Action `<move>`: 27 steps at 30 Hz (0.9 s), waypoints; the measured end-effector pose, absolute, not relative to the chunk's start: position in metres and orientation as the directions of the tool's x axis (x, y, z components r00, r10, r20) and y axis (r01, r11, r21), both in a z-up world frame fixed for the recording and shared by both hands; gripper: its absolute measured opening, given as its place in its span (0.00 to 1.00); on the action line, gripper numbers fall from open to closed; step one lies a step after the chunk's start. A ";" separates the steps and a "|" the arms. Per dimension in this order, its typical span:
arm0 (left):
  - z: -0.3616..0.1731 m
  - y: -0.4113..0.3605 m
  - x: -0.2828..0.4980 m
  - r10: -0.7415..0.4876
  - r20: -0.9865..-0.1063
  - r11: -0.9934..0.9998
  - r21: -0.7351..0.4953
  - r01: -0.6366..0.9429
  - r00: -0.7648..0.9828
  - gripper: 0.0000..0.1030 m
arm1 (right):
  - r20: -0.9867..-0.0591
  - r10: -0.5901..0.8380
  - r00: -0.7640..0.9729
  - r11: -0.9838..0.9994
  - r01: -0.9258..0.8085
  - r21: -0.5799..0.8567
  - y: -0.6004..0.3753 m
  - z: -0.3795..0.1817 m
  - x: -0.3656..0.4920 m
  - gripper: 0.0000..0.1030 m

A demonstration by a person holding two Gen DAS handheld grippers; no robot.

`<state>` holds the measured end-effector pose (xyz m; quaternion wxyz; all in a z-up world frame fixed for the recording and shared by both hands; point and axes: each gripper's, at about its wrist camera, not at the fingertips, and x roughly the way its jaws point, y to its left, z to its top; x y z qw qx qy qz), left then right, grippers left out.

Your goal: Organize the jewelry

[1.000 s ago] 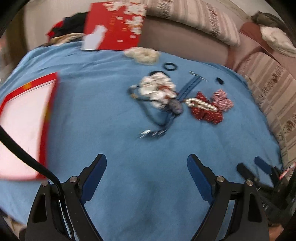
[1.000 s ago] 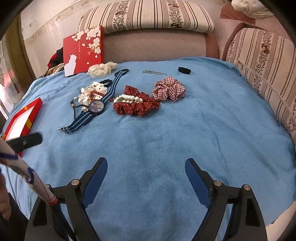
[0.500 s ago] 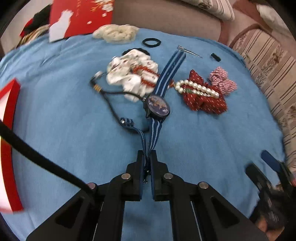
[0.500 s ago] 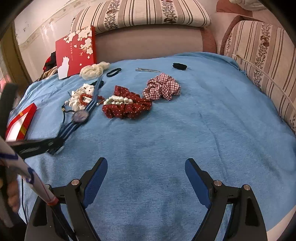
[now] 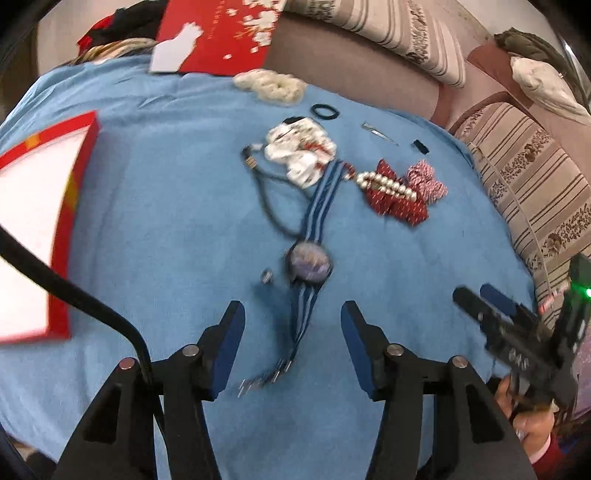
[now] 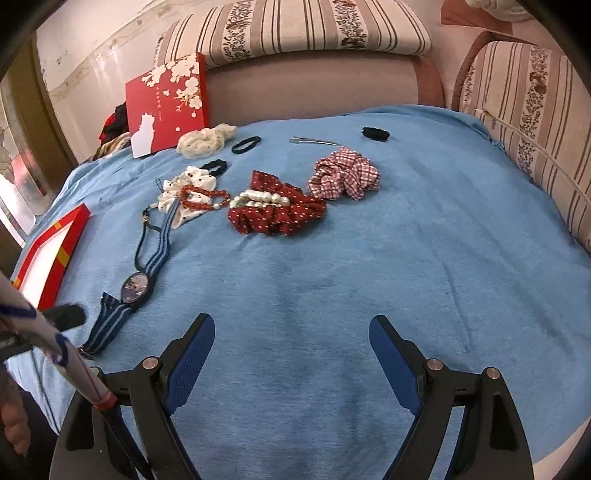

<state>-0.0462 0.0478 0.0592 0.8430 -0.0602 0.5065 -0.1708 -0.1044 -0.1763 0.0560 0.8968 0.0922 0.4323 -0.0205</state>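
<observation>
- Blue blanket (image 6: 406, 258) covers the seat, w/ everything lying on it.
- Striped floral cushion (image 6: 314, 26) along the sofa back; another striped cushion (image 6: 535, 110) at rt side.
- Plain brown sofa backrest (image 6: 314, 92) below the top cushion.
- Dark + red clothes (image 6: 114, 125) bunched at far-left corner, behind the blanket edge.
- Whitish bundle (image 5: 546, 85) on the sofa arm, top rt in left wrist view.
- Wall (image 6: 92, 55) behind is pale, paint peeling.
</observation>
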 end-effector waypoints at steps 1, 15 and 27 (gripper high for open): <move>0.058 0.042 -0.042 -0.346 -0.834 0.934 -0.264 0.240 0.429 0.51 | -0.779 0.049 0.625 0.982 0.114 0.154 -0.176 0.056 -0.103 0.87; 0.028 0.005 -0.018 -0.290 -0.871 0.938 -0.176 0.299 0.397 0.05 | -0.754 0.155 0.638 0.967 0.059 0.249 -0.184 0.067 -0.042 0.87; 0.048 0.078 -0.043 -0.257 -0.848 0.965 -0.195 0.178 0.463 0.02 | -0.740 0.359 0.569 0.930 -0.157 0.331 -0.117 0.073 0.011 0.86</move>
